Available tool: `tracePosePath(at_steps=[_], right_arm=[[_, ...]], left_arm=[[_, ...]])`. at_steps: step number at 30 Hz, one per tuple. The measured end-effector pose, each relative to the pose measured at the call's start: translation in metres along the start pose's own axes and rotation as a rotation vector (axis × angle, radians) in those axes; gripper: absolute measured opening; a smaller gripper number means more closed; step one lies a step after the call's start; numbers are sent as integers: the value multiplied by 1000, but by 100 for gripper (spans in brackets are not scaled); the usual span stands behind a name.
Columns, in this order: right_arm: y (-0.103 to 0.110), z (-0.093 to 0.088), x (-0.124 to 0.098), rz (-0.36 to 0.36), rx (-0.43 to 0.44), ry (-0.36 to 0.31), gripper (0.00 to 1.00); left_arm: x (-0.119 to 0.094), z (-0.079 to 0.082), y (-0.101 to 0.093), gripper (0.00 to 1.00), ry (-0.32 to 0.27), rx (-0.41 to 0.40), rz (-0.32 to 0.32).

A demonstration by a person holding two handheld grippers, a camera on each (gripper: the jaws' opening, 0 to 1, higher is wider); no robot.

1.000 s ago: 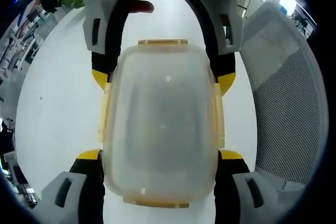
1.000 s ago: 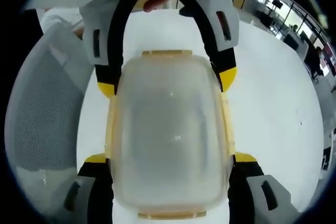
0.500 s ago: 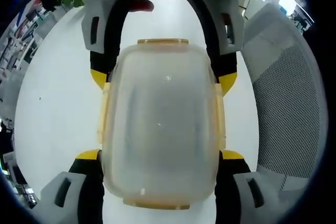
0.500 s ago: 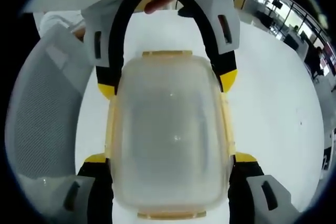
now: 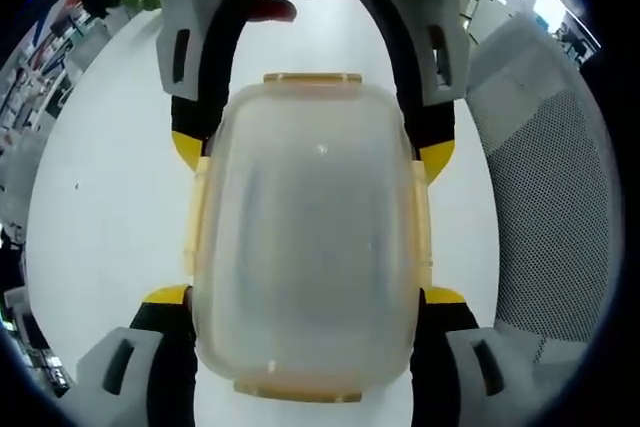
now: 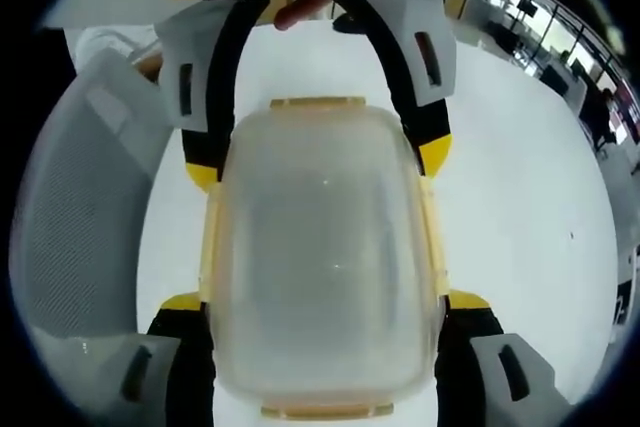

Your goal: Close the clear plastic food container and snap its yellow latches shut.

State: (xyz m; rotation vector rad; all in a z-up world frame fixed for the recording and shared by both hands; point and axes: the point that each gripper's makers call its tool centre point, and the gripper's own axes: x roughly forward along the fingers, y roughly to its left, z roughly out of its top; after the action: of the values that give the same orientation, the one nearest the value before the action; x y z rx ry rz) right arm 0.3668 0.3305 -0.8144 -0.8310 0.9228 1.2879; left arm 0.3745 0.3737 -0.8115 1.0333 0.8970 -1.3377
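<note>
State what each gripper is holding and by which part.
Both the left gripper and right gripper clamp the clear container, lid on, across its long latched sides, from opposite ends.

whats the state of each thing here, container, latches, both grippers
clear plastic food container: lid on, held between the two grippers from opposite ends
yellow latches: lying flat against the sides; whether snapped shut cannot be told
left gripper: jaws pressed against the container's two sides
right gripper: jaws pressed against the container's two sides
mesh chair: beside the white table
</note>
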Motion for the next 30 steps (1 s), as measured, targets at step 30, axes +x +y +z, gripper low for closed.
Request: tracePosePath(at_steps=[30], right_arm=[[-29, 1, 2, -17, 0, -14, 95]], left_arm=[[5, 0, 28, 91, 0, -12, -15]])
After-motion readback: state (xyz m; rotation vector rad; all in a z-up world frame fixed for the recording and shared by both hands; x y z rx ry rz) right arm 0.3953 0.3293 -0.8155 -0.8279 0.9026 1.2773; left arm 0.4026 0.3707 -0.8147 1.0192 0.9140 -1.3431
